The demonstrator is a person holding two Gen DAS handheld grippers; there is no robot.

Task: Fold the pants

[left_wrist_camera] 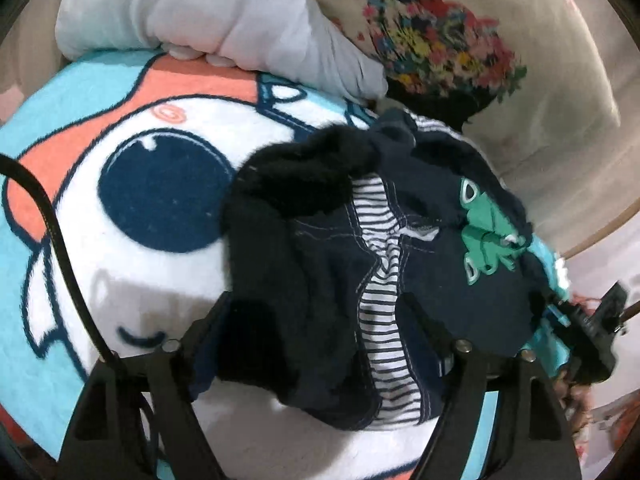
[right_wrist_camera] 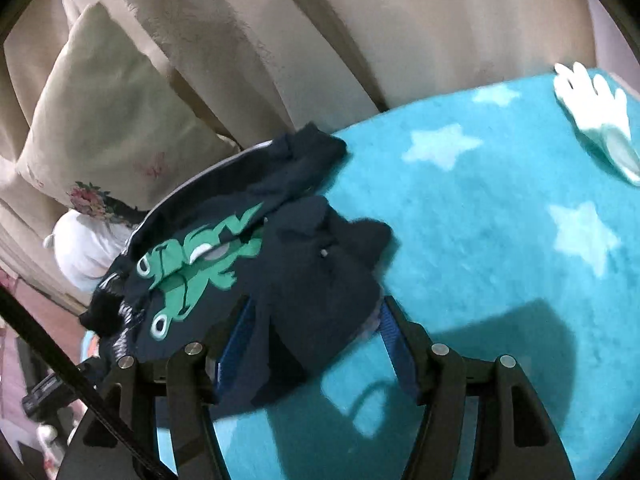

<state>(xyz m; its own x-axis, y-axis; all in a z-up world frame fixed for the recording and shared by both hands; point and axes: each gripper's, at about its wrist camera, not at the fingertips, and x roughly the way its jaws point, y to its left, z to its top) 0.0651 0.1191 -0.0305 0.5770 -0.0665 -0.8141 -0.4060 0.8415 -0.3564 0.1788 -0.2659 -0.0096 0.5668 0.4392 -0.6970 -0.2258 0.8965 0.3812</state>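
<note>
Small navy pants with a striped lining and a green frog patch lie bunched on a cartoon fleece blanket. My left gripper stands over their near end with its jaws wide. Cloth lies between the fingers, but the pads do not press on it. In the right wrist view the same pants lie crumpled on the turquoise star part of the blanket. My right gripper is open, blue pads apart, with a loose fold lying between them.
A white pillow and a flower-print cushion lie beyond the pants, against a beige sofa back. A white printed hand shape shows at the blanket's far right. A black strap crosses the left side.
</note>
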